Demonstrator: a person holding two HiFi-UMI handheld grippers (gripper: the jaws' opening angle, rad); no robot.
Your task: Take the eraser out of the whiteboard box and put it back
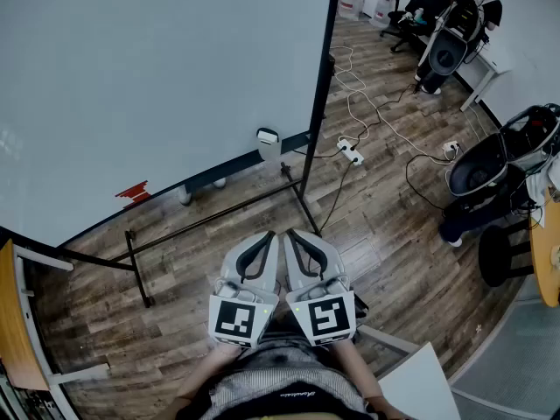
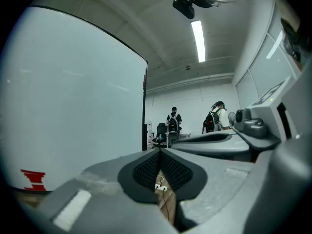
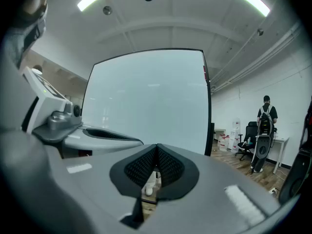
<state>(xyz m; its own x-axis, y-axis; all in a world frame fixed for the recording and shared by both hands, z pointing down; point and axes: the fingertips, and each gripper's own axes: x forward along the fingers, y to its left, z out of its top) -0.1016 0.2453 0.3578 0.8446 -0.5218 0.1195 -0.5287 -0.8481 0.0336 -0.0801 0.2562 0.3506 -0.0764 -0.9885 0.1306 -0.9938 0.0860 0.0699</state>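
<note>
The whiteboard [image 1: 157,77] stands on a black wheeled frame ahead of me. A small white box [image 1: 268,142] hangs on its lower rail near the right corner; what lies inside it is too small to tell. A red mark [image 1: 133,192] sits low on the board and shows as the red mark [image 2: 33,179] in the left gripper view. My left gripper [image 1: 269,236] and right gripper [image 1: 291,234] are held side by side close to my body, well short of the board. Both are shut with nothing between the pads, as the left gripper [image 2: 160,151] and right gripper [image 3: 156,146] show in their own views.
A power strip [image 1: 350,153] and white cables [image 1: 376,112] lie on the wood floor right of the board's frame [image 1: 302,195]. Black chairs and gear [image 1: 490,169] stand at the right. Two people [image 2: 195,121] stand at the far end. An orange table edge [image 1: 10,322] is at my left.
</note>
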